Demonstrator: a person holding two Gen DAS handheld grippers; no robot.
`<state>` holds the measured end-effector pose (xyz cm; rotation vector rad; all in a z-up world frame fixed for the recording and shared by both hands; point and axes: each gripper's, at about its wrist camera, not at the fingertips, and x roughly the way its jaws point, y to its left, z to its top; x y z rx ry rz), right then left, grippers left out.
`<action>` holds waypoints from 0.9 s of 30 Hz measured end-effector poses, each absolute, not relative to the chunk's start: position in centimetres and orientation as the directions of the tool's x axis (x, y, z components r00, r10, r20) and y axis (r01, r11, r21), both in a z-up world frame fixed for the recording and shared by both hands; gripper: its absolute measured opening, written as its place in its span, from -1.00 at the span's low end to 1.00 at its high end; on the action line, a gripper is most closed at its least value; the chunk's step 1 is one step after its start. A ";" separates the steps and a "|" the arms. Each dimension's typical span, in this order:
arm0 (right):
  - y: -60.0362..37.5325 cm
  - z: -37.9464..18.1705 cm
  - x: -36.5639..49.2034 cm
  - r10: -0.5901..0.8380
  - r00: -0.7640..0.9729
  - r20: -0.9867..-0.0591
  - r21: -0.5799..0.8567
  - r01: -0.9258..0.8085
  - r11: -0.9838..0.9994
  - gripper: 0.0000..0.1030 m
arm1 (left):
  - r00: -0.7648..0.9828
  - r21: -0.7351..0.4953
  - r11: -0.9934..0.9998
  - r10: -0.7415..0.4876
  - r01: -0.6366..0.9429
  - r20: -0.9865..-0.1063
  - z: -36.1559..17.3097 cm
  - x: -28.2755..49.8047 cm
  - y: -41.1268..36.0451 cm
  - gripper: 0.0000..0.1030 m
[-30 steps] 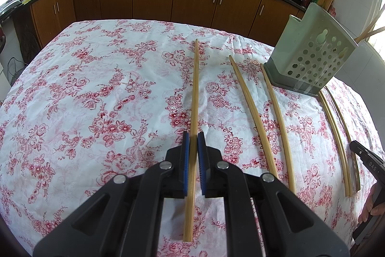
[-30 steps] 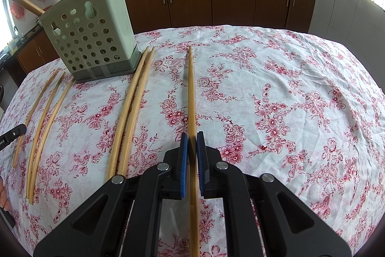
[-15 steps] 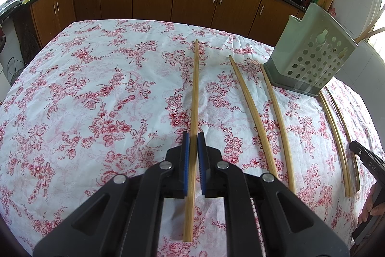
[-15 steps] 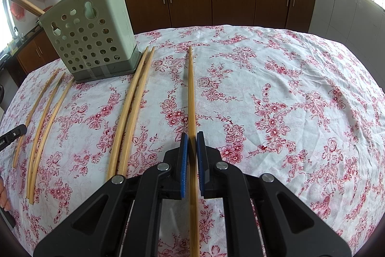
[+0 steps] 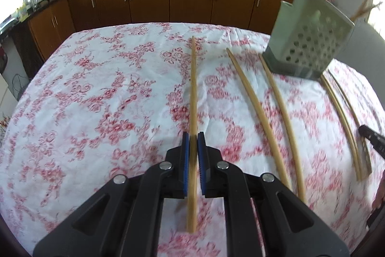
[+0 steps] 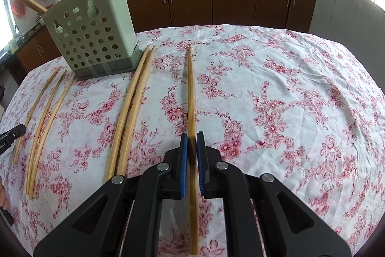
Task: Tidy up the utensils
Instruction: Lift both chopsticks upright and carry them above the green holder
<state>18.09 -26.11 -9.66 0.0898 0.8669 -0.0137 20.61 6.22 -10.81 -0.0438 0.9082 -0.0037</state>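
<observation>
Each gripper had its jaws clamped on a bamboo chopstick: the left gripper (image 5: pixel 193 145) on one chopstick (image 5: pixel 193 88), the right gripper (image 6: pixel 192 146) on another chopstick (image 6: pixel 190 93). More loose chopsticks (image 6: pixel 130 110) lay on the floral-clothed surface (image 6: pixel 288 100) beside the green perforated holder (image 6: pixel 93 40).

Left of the left hand-held gripper (image 5: pixel 193 148) the bench (image 5: pixel 84 112) lies bare. To its right, chopsticks (image 5: pixel 255 102) and, beyond them, the holder (image 5: pixel 310 47) block the way. Right of the right hand-held gripper (image 6: pixel 191 148) seems clear cloth.
</observation>
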 end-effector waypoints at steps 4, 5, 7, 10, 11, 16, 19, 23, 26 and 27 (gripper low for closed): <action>-26.3 -9.7 17.0 0.048 0.644 -0.764 0.107 0.053 0.993 -0.83 | 0.617 -0.028 1.000 -0.013 -0.014 -0.787 -10.8 19.6 6.3 -0.79; -26.3 -9.7 16.8 0.047 0.647 -0.761 0.102 0.047 0.994 -0.83 | 0.618 -0.022 1.000 -0.009 -0.013 -0.786 -10.8 19.5 6.2 -0.79; -26.2 -9.7 16.5 0.040 0.651 -0.758 0.087 0.040 0.995 -0.84 | 0.618 -0.004 1.000 0.000 -0.004 -0.787 -10.7 19.4 5.8 -0.83; -26.5 -9.4 16.7 0.052 0.649 -0.759 0.111 0.050 0.993 -0.84 | 0.615 0.032 0.999 0.014 0.019 -0.788 -10.7 19.3 5.6 -0.84; -26.7 -8.8 16.5 0.058 0.665 -0.745 0.124 0.052 0.991 -0.84 | 0.617 0.032 0.999 0.008 0.028 -0.787 -10.4 19.2 5.5 -0.84; -27.4 -4.8 15.5 0.045 0.750 -0.660 0.120 0.046 0.992 -0.85 | 0.701 0.008 0.999 -0.020 0.037 -0.713 -6.3 18.1 6.0 -0.84; -27.3 -2.5 15.0 0.043 0.792 -0.608 0.125 0.043 0.991 -0.85 | 0.756 -0.021 0.999 -0.036 0.029 -0.654 -3.2 17.7 6.3 -0.84; -27.4 -0.3 14.7 0.048 0.831 -0.554 0.134 0.031 0.991 -0.85 | 0.807 -0.053 0.998 -0.048 0.021 -0.588 0.1 17.5 6.6 -0.84; -27.3 1.3 14.7 0.053 0.857 -0.513 0.132 0.018 0.991 -0.85 | 0.831 -0.058 0.998 -0.051 0.022 -0.555 2.1 17.6 6.7 -0.84; -27.2 1.9 14.7 0.055 0.864 -0.500 0.130 0.012 0.991 -0.85 | 0.837 -0.062 0.998 -0.058 0.028 -0.544 2.9 17.7 6.6 -0.84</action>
